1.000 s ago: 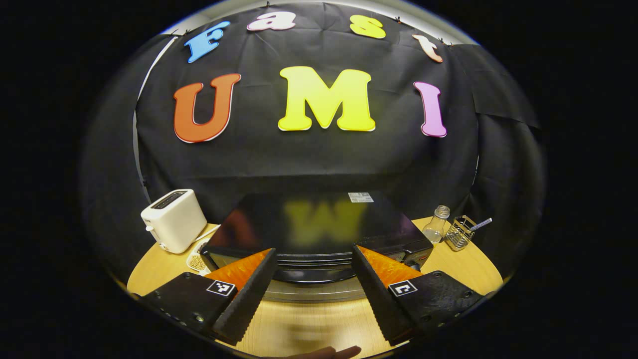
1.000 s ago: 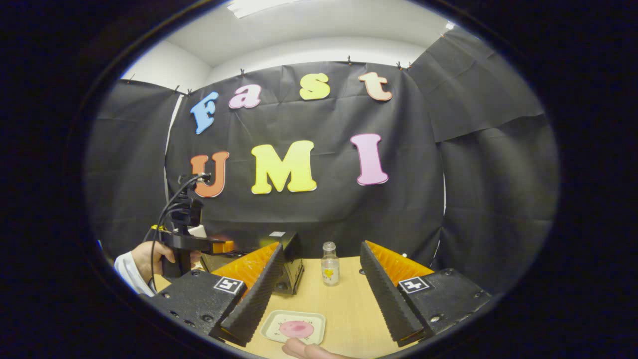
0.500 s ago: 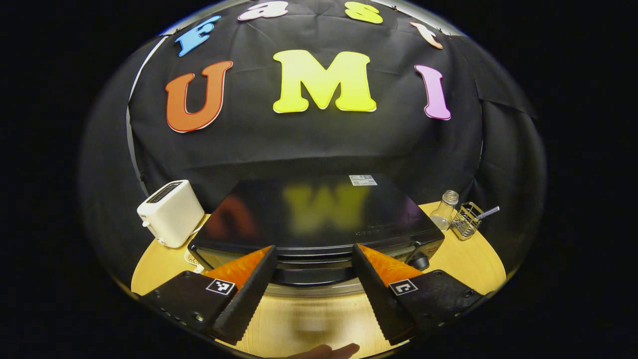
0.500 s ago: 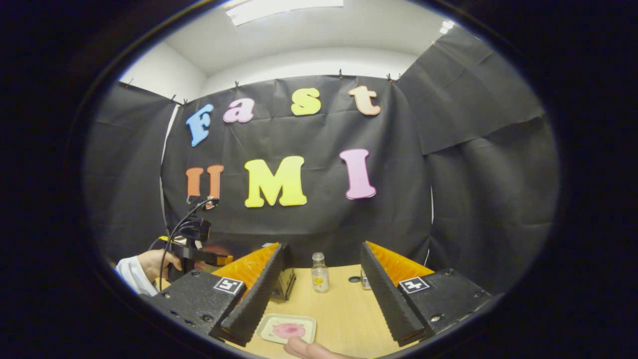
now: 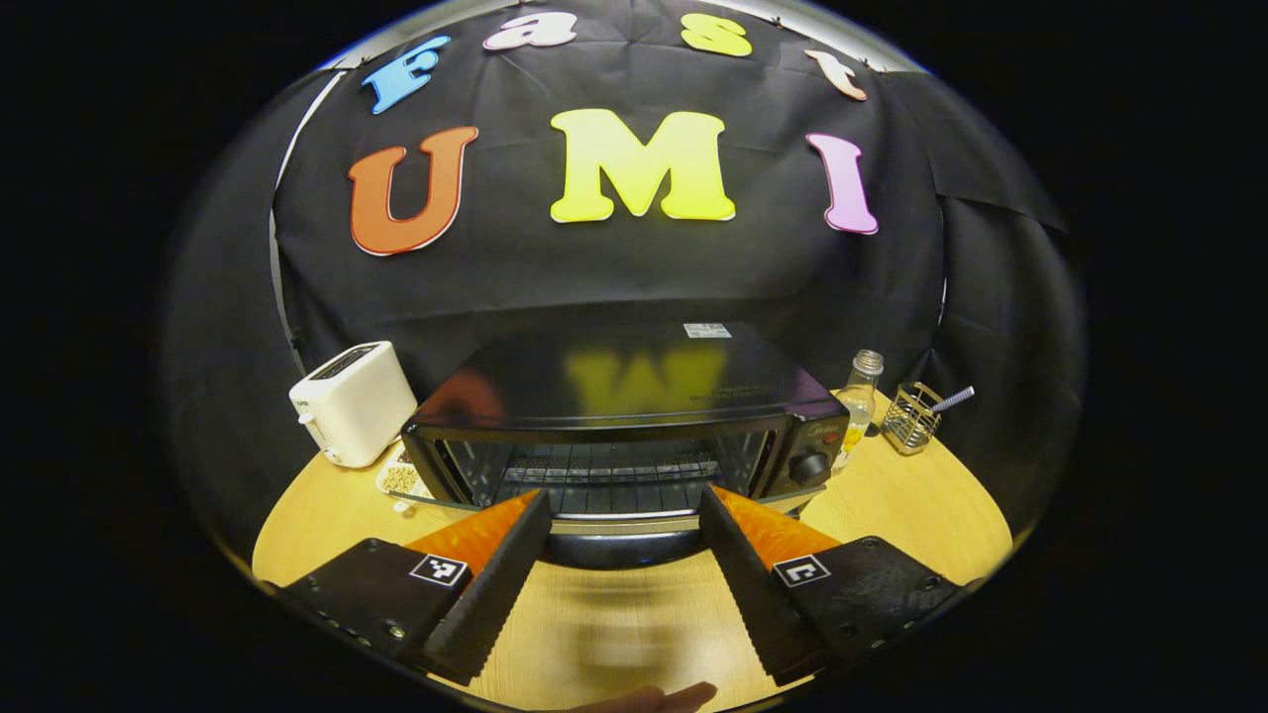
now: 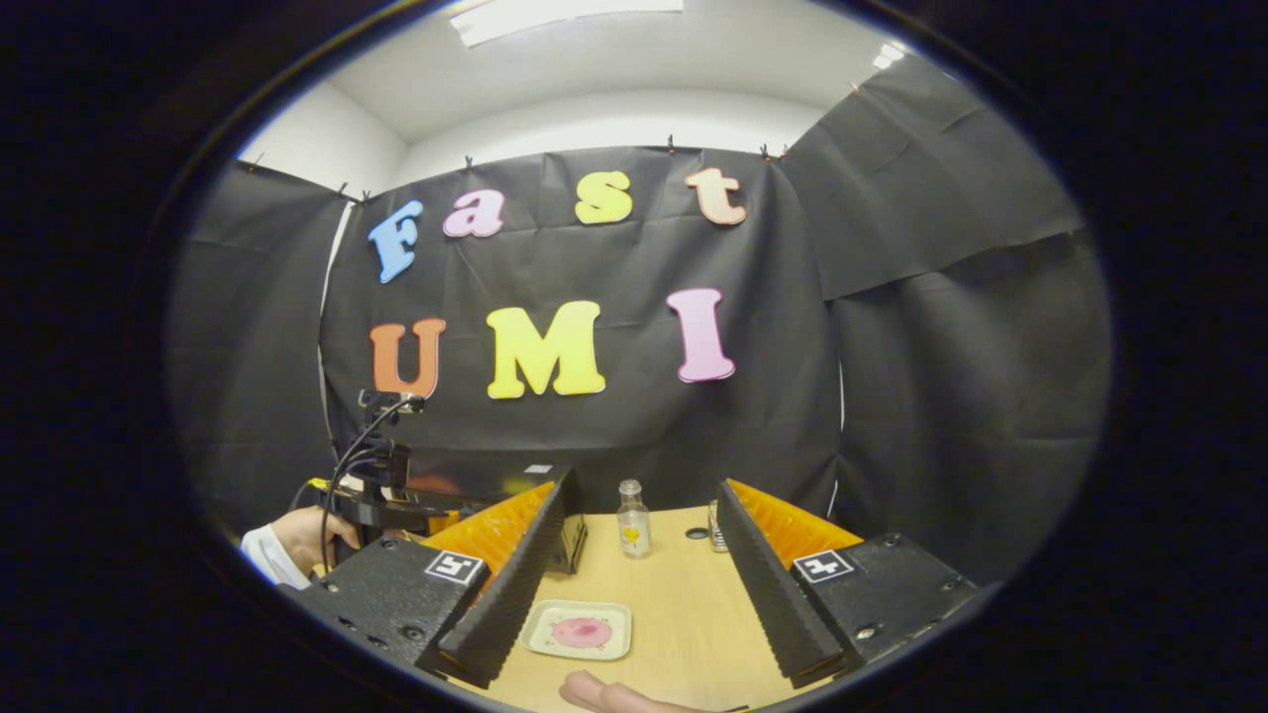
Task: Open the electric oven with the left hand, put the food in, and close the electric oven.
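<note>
The black electric oven (image 5: pixel 634 381) stands mid-table in the left gripper view. Its door is swung down toward me, baring the wire rack (image 5: pixel 606 475) inside. The door's dark handle (image 5: pixel 614 548) lies between the fingers of my left gripper (image 5: pixel 624 492), which is open and does not press on it. In the right gripper view a small plate with pink food (image 6: pixel 580 631) rests on the table, low between the fingers of my open right gripper (image 6: pixel 645 480). The left gripper (image 6: pixel 381 500), held by a hand, shows at the left beside the oven's corner (image 6: pixel 567 530).
A white toaster (image 5: pixel 352 416) and a small dish of beans (image 5: pixel 399 479) sit left of the oven. A glass bottle (image 5: pixel 860 391) and a wire basket (image 5: pixel 913 416) stand at its right. The wooden table (image 5: pixel 892 505) has bare room at the front right.
The left gripper has dropped from above the oven's top to front level, and the door has swung down, so the rack now shows. The right gripper has barely moved.
</note>
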A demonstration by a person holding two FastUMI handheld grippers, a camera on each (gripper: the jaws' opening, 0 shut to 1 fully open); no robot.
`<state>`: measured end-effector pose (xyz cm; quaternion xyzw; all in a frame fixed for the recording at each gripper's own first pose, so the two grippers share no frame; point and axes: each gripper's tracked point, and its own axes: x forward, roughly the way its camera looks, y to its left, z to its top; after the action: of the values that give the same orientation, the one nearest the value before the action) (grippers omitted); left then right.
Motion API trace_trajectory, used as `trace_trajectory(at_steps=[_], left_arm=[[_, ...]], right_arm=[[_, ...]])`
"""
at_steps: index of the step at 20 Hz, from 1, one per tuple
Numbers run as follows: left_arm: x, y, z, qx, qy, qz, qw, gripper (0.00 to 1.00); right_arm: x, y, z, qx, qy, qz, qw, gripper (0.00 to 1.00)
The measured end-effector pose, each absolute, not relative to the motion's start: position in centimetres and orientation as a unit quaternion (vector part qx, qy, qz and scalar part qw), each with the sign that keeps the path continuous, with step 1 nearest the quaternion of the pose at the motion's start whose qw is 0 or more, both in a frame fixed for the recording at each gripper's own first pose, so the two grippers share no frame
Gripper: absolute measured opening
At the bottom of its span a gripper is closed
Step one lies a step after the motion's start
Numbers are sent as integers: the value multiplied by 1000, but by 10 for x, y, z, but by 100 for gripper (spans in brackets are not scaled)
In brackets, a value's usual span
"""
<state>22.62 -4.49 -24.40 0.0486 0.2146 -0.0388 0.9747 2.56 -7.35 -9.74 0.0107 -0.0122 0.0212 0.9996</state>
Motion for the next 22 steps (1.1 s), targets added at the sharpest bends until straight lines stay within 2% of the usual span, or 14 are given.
trace_trajectory(at_steps=[5, 13, 15, 22], left_arm=[[194, -44, -264, 46, 219, -43, 974, 96], [173, -41, -288, 42, 192, -32, 980, 95], [164, -42, -293, 34, 194, -31, 980, 95], [147, -40, -320, 39, 207, -32, 977, 96]], right_arm=[[12, -64, -91, -1, -16, 9, 1000, 96], [0, -27, -94, -23, -15, 27, 999, 96], [0, -17, -98, -28, -7, 34, 999, 99], [0, 3, -99, -36, -3, 48, 998, 96]])
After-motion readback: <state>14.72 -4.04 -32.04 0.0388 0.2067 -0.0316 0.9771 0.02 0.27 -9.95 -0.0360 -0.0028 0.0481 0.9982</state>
